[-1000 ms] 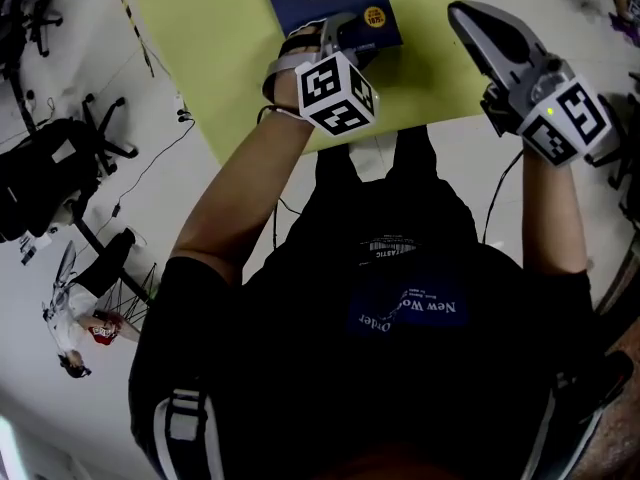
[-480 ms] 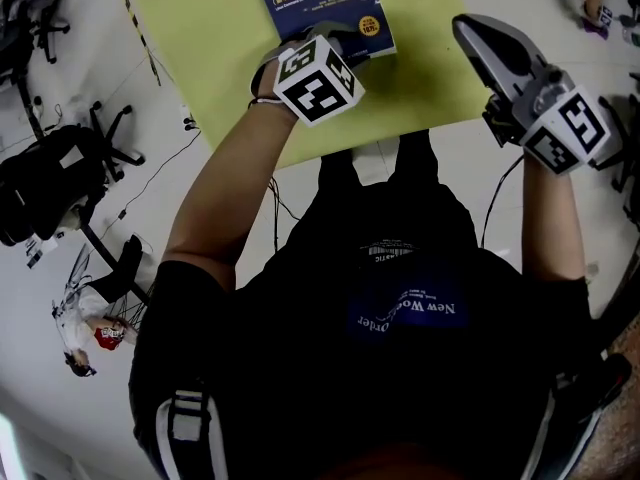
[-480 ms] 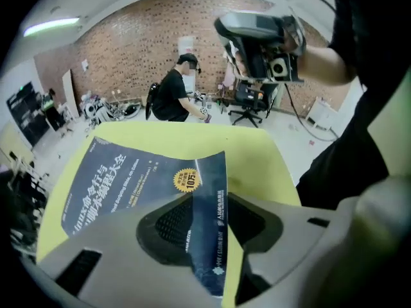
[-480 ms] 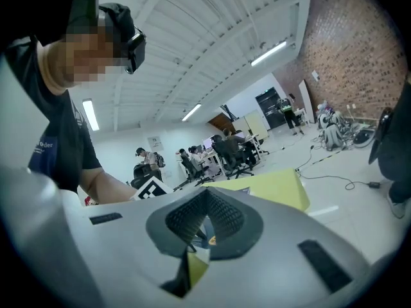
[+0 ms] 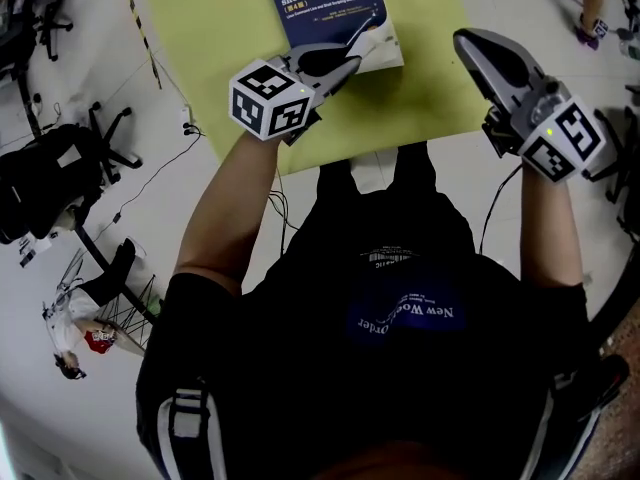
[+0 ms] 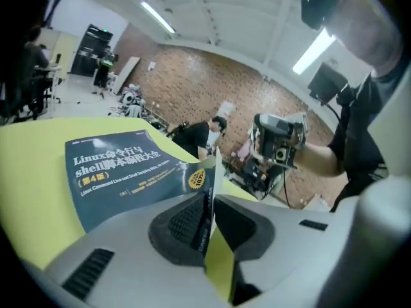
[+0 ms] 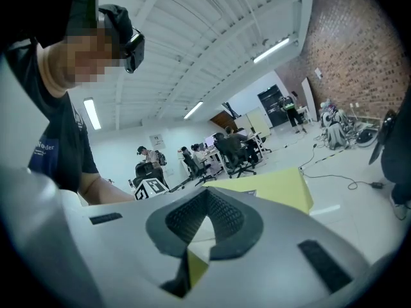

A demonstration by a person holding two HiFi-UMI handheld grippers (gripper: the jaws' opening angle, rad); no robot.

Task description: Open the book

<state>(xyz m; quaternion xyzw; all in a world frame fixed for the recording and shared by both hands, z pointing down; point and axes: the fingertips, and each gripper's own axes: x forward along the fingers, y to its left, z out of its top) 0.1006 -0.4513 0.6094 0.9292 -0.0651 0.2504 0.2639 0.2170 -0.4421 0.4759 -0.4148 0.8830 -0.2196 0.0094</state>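
Observation:
A dark blue book point(image 5: 320, 3) lies on the yellow-green table point(image 5: 220, 48). In the head view my left gripper point(image 5: 350, 63) is at the book's near right corner. The cover's corner is raised, and white pages point(image 5: 383, 53) show under it. In the left gripper view the cover's edge point(image 6: 209, 172) stands between the pads of the left gripper point(image 6: 210, 201), whose jaws are closing on it, and the book point(image 6: 115, 165) stretches away to the left. My right gripper point(image 5: 465, 40) hovers shut over the table's right edge, empty. The right gripper point(image 7: 207, 194) shows its tips meeting.
Office chairs point(image 5: 50, 168) and cables point(image 5: 150, 168) are on the floor left of the table. The table's near edge point(image 5: 380, 143) is close to the person's body. The right gripper view shows the table's corner point(image 7: 276, 188) and people at desks point(image 7: 225, 149) far off.
My left gripper has rolled over, risen a little and closed its jaws on the cover's corner, which now lifts off the pages. The right gripper has stayed put.

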